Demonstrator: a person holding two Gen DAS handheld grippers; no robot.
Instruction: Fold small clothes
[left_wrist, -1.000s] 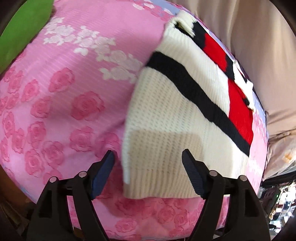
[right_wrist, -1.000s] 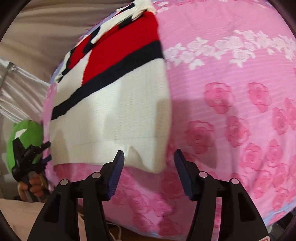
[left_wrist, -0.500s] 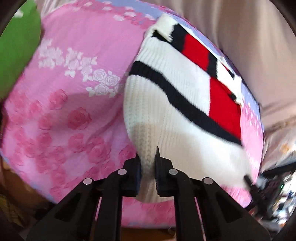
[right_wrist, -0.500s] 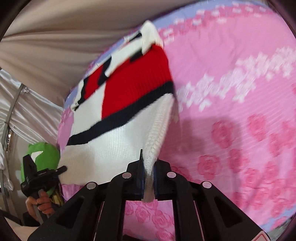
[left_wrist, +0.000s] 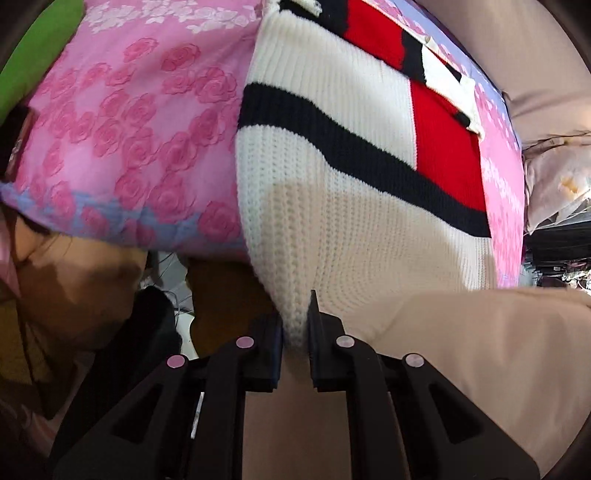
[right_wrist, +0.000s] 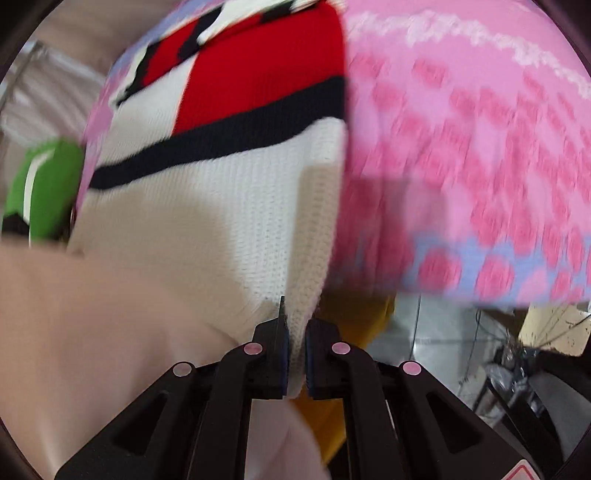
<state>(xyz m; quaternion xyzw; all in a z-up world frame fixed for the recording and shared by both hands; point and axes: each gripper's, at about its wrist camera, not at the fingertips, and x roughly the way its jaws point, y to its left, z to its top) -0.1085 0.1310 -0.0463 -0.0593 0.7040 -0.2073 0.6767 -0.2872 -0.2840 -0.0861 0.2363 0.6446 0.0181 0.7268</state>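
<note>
Pink rose-print bedspread bears a knit sweater, hem clenched by both tools.

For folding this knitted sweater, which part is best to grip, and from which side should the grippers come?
Grip the sweater at its cream bottom hem, one corner each, coming from the near edge of the pink rose bedcover. The hem lies nearest and is a free edge. The left gripper and right gripper are already shut on those corners.

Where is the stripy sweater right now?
The sweater lies on the pink rose bedspread, its near hem pinched by the left gripper and the right gripper.
</note>
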